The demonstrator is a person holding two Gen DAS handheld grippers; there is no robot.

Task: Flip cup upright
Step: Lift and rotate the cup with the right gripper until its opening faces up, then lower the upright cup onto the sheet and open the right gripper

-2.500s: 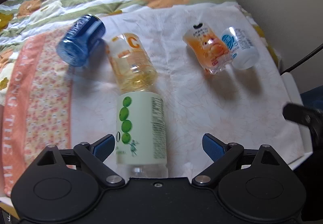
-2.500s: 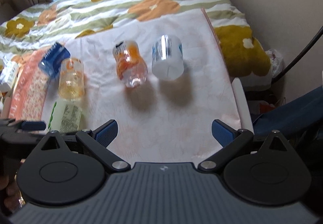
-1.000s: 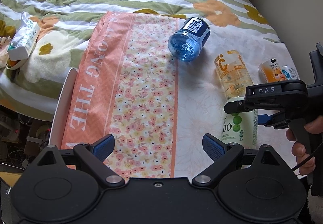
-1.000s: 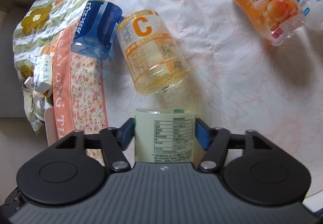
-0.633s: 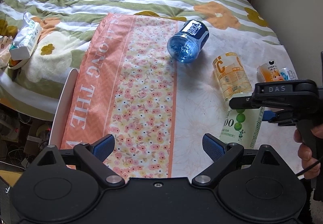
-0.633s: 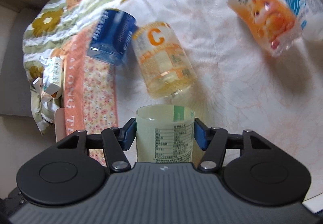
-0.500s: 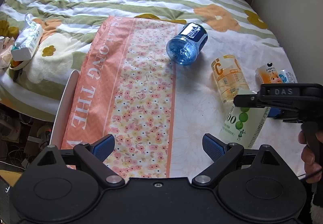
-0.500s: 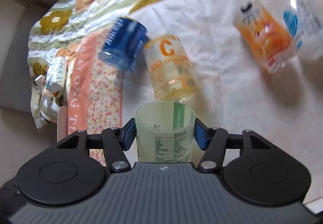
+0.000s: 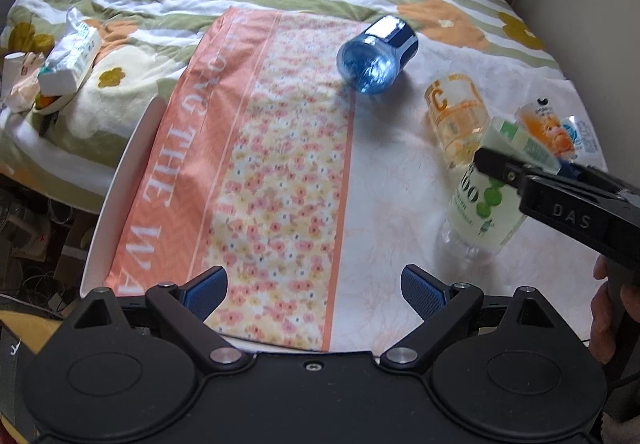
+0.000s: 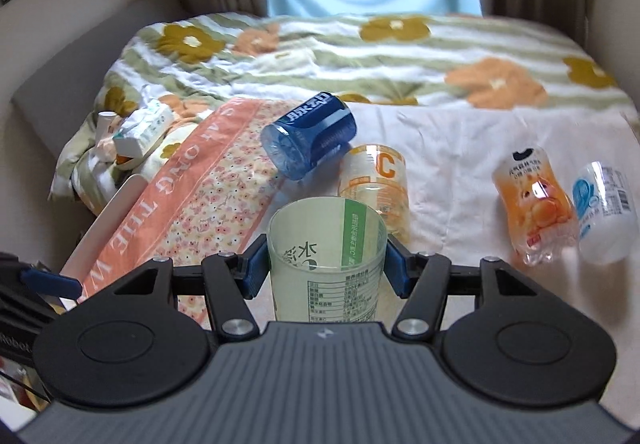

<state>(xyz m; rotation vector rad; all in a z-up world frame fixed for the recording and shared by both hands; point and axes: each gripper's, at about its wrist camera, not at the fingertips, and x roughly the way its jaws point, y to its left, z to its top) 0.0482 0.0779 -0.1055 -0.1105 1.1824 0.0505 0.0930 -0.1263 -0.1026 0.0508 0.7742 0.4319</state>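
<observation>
My right gripper is shut on a pale green cup cut from a bottle, its open mouth tilted up and away from me. In the left wrist view the same cup leans, its clear base near the white cloth, held by the right gripper. A blue cup, a yellow "C" cup, an orange cup and a clear white-blue cup lie on their sides. My left gripper is open and empty over the pink floral cloth.
A pink floral cloth and a white cloth cover a board on a flowered quilt. A tissue pack lies at the left. A wall stands at the right.
My right gripper closed on the green cup and tilted it from lying flat toward upright. My left gripper swung left away from it and stays open.
</observation>
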